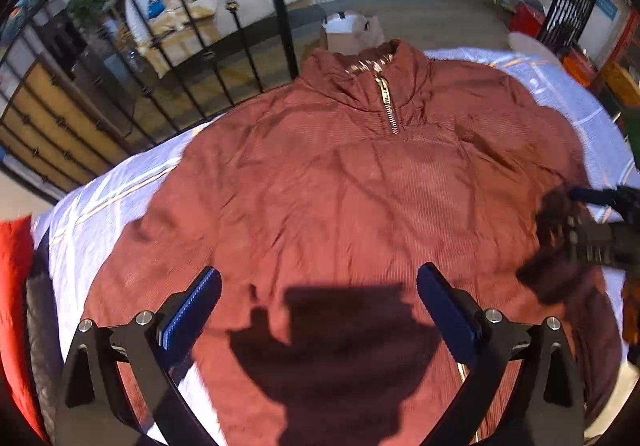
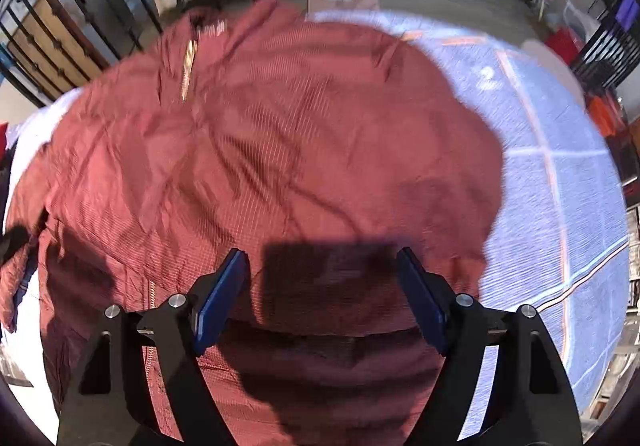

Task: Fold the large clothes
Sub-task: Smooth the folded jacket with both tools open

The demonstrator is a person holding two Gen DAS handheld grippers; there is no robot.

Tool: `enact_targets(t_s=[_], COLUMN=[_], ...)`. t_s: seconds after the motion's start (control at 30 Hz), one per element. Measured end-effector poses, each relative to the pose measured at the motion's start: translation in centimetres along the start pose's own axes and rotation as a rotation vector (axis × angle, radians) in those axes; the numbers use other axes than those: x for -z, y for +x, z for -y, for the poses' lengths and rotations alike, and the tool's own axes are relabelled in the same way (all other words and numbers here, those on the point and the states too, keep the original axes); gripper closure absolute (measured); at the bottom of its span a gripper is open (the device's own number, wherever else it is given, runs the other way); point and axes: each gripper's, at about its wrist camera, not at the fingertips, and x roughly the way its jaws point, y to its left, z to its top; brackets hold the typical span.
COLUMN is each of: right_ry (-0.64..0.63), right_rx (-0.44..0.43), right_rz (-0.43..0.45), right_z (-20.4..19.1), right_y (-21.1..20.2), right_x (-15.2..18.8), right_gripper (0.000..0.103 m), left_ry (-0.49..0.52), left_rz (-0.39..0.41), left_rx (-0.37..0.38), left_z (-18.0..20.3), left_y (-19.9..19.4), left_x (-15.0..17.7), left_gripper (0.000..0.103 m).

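Both tongs gape wide and hold nothing: left tongs hang over the lower front of the rust-red zip-neck pullover, right tongs over its hem side near a doubled-over edge. Pullover lies spread face-up, zip showing, on the white-covered worktop, creased all over. Risk: a shallow pinch takes only the top layer so the fold drags crooked, or bunched cloth slides off toward the worktop edge.
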Motion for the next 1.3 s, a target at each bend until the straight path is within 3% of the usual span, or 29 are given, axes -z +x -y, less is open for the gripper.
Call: enact_targets(t_s=[0.03, 0.2, 0.27, 0.37, 0.57, 0.7, 0.8, 0.97, 1.07, 1.2, 1.3], right_ry=[0.009, 0.003, -0.018, 0.006, 0.013, 0.018, 0.044, 0.027, 0.002, -0.038, -0.054], right_rx=[0.007, -0.013, -0.005, -0.017, 0.038, 0.05, 0.014, -0.039, -0.096, -0.09, -0.099], right_rz=[-0.027, -0.084, -0.101, -0.114, -0.084, -0.133, -0.153, -0.047, -0.082, -0.095, -0.115], right_z=[0.3, 0.7, 0.4, 0.5, -0.7, -1.8, -1.8, -4.0, -6.4, -8.8, -10.1], right_y=[1.0, 3.0, 3.5, 4.2, 4.6, 4.5, 3.0, -0.7, -1.2, -1.8, -1.9], right_x=[0.0, -0.4, -0.6, -1.0, -0.7, -0.7, -1.6, -0.3, 2.2, 5.0, 6.9], right_gripper=[0.009, 0.006, 0.005, 0.004, 0.004, 0.005, 0.005, 0.005, 0.005, 0.005, 0.005], left_ry=[0.017, 0.044, -0.003, 0.007, -0.002, -0.054, -0.18, -0.423, -0.611, -0.966, -1.199], left_rz=[-0.019, -0.228, -0.218, -0.216, -0.27, -0.172, -0.074, -0.067, -0.081, -0.079, -0.06], left_rx=[-0.003, -0.007, 0.013, 0.02, 0.05, 0.038, 0.086, 0.123, 0.083, -0.015, -0.042], left_z=[0.6, 1.7, 1.3, 1.4, 0.7, -0.8, -3.7, -11.0, -15.8, -22.8, -26.2], left_y=[1.3, 8.5, 9.2, 9.6, 9.8, 7.1, 3.4, -0.1, -1.6, -4.5, -6.1], left_x=[-0.5, -0.5, -0.4, -0.3, -0.9, -0.7, 1.5, 9.2, 14.5, 24.4, 30.4], left_gripper=[0.007, 0.005, 0.005, 0.005, 0.005, 0.007, 0.007, 0.007, 0.007, 0.007, 0.008])
